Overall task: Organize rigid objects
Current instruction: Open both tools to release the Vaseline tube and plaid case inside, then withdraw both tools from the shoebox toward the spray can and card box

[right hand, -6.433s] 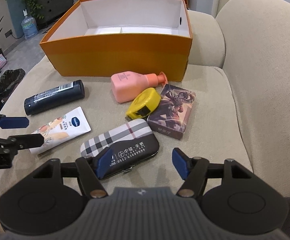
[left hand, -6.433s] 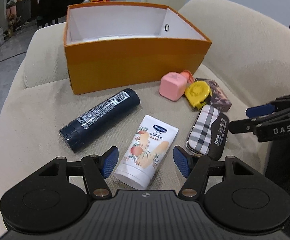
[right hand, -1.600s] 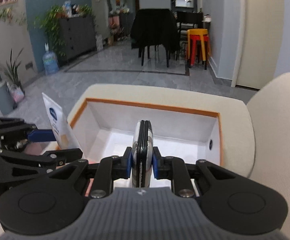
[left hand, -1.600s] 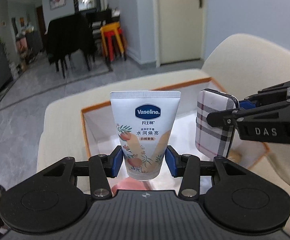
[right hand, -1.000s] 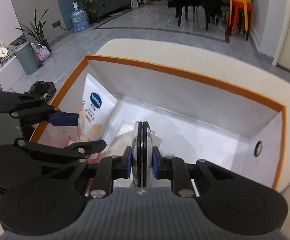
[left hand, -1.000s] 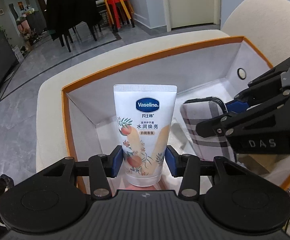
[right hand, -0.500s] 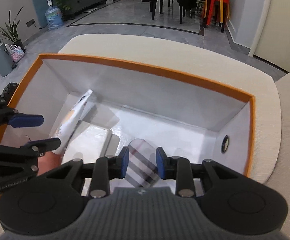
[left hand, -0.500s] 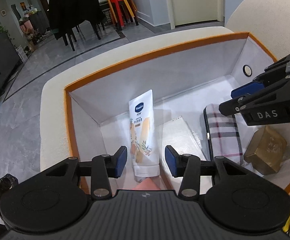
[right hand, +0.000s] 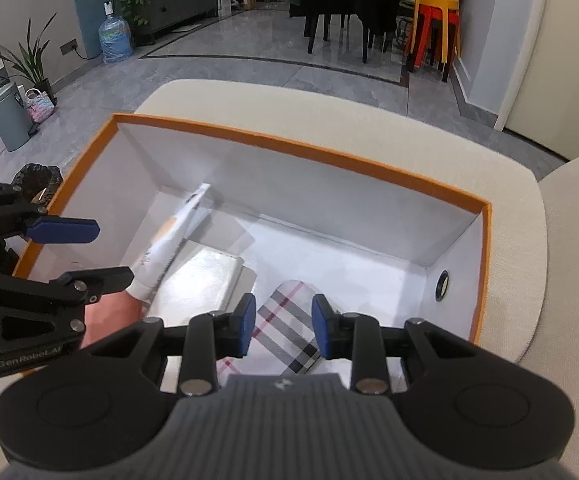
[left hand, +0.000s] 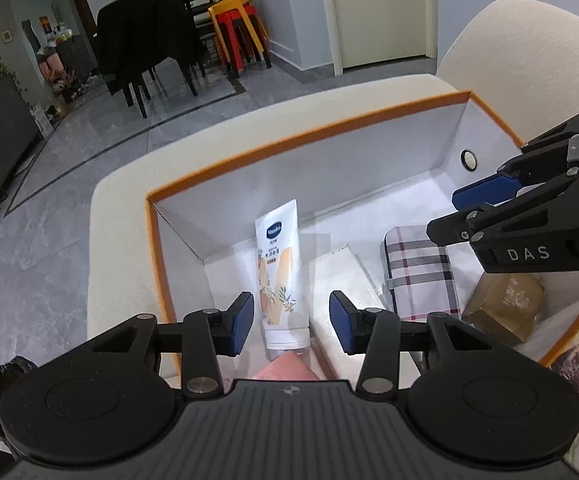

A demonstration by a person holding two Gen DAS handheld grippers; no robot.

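1. The orange box [left hand: 157, 240] sat on a beige sofa cushion [left hand: 121, 208], its white inside open to both wrist cameras.
2. The left gripper [left hand: 291, 322] hung over the box's near edge at 6 o'clock in its own view, jaws spread and empty; the blue pads [left hand: 241, 322] stood clear of the tube below them.
3. The lotion tube [left hand: 277, 272] lay inside the box at about 12 o'clock from the left gripper, cap end toward the camera and crimped end leaning up on the far wall.
4. A pink bottle [left hand: 285, 368] showed just under the tube's cap; whether it touched the tube could not be told.
5. The right gripper [right hand: 283, 328] hovered over the box's right half, jaws parted after just opening, with nothing pinched; the plaid case showed below the gap, clear of the pads.
6. The plaid case [left hand: 421, 272] lay flat on the box floor, at 2 o'clock from the left gripper.
7. A white inner box [left hand: 341, 276] lay between the tube and the case.
8. A gold box [left hand: 501, 308] sat just beside the case, at 3 o'clock.
9. In the right wrist view, the left gripper [right hand: 89, 254] came in from 9 o'clock.
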